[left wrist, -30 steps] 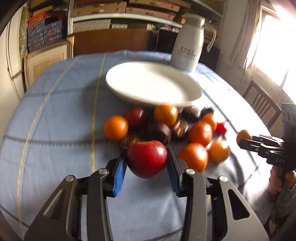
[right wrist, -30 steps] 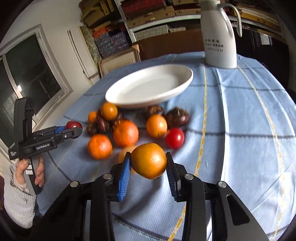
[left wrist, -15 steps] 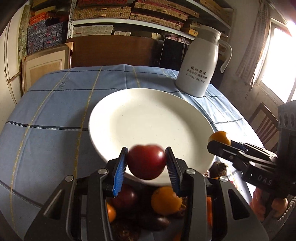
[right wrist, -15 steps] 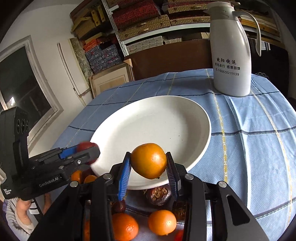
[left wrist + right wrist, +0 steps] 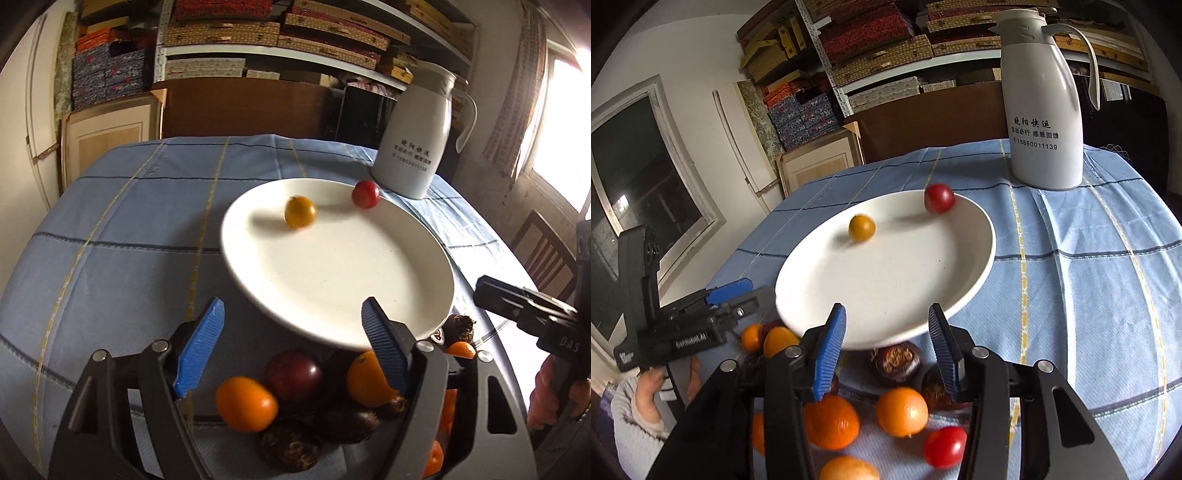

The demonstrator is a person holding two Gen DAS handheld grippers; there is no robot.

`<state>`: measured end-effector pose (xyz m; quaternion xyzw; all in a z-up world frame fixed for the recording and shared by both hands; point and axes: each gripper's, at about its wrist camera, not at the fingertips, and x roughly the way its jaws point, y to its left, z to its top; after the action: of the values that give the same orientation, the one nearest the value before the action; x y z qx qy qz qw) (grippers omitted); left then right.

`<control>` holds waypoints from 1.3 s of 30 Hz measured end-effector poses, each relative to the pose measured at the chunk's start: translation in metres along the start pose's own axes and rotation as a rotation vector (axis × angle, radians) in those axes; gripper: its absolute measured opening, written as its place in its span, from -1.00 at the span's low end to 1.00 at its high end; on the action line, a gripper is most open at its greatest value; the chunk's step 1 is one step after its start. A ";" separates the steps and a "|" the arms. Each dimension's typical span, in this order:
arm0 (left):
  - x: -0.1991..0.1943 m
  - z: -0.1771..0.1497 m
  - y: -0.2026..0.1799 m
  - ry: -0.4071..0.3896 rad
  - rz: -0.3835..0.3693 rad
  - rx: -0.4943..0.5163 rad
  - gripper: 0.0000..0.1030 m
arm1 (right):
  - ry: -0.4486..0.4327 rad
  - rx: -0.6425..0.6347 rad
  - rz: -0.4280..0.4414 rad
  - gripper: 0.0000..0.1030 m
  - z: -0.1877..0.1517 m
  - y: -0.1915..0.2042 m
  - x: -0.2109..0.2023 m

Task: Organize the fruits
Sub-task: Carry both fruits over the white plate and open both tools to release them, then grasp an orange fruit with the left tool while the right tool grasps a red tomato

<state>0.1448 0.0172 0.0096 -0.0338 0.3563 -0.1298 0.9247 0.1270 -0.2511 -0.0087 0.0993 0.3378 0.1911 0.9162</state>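
Both grippers stand open over the near rim of the white plate (image 5: 332,280), and nothing sits between their blue pads. The left gripper (image 5: 291,343) has just been opening; its fingers are spread wide, where half a second ago they clamped a red fruit. The right gripper (image 5: 886,339) has also just been opening, less far, and its jaws are moderately apart; the orange fruit it carried a moment ago is gone from them.

Both fruits are now on the plate. The red fruit (image 5: 365,194) is at the plate's far rim, on the side nearest the white jug (image 5: 417,136), and looks blurred. The orange fruit (image 5: 300,211) is on the far part of the plate too, beside the red one but apart from it, also smeared.

The rest of the fruit pile (image 5: 295,398) lies on the blue tablecloth (image 5: 122,229) just in front of the plate's near rim: oranges, dark purple fruits and a small red one, under and behind the grippers. A second earlier the plate was bare.
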 end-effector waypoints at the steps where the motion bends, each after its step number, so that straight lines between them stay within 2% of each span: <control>1: -0.003 -0.002 0.004 -0.004 -0.001 -0.015 0.48 | 0.008 -0.009 -0.003 -0.09 -0.003 0.000 -0.001; 5: -0.015 -0.011 0.016 -0.018 0.005 -0.052 0.59 | 0.041 -0.026 -0.011 -0.09 -0.011 0.001 0.002; 11: -0.022 -0.026 0.020 -0.002 0.015 -0.063 0.61 | 0.070 -0.062 -0.019 -0.09 -0.020 0.009 0.008; 14: -0.024 -0.031 0.012 0.005 0.002 -0.033 0.61 | 0.071 -0.095 0.014 -0.09 -0.024 0.020 0.007; 17: -0.025 -0.036 0.002 0.006 0.037 0.023 0.61 | 0.071 -0.143 -0.007 -0.09 -0.031 0.031 0.005; 19: -0.028 -0.038 0.000 -0.001 0.030 0.031 0.61 | 0.071 -0.148 -0.022 -0.09 -0.036 0.031 0.002; 22: -0.035 -0.038 -0.008 -0.033 -0.043 0.042 0.61 | 0.061 -0.120 -0.033 -0.08 -0.039 0.027 -0.005; 25: -0.038 -0.040 -0.026 -0.038 -0.100 0.090 0.61 | 0.041 -0.076 -0.064 0.14 -0.040 0.016 -0.015; 28: -0.028 -0.041 -0.047 -0.005 -0.103 0.148 0.61 | 0.021 -0.026 -0.088 0.19 -0.037 0.001 -0.020; 32: -0.018 -0.039 -0.061 0.018 -0.094 0.168 0.61 | 0.012 0.057 -0.113 0.19 -0.032 -0.019 -0.026; 34: -0.013 -0.038 -0.065 0.033 -0.098 0.167 0.56 | 0.013 0.083 -0.123 0.19 -0.031 -0.025 -0.026; 36: -0.005 -0.039 -0.069 0.061 -0.104 0.173 0.30 | 0.020 0.099 -0.130 0.19 -0.031 -0.028 -0.025; 39: 0.002 -0.040 -0.071 0.066 -0.061 0.197 0.22 | 0.034 0.113 -0.141 0.19 -0.033 -0.030 -0.022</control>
<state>0.1037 -0.0505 -0.0106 0.0507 0.3710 -0.1932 0.9069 0.0990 -0.2861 -0.0302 0.1236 0.3697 0.1086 0.9145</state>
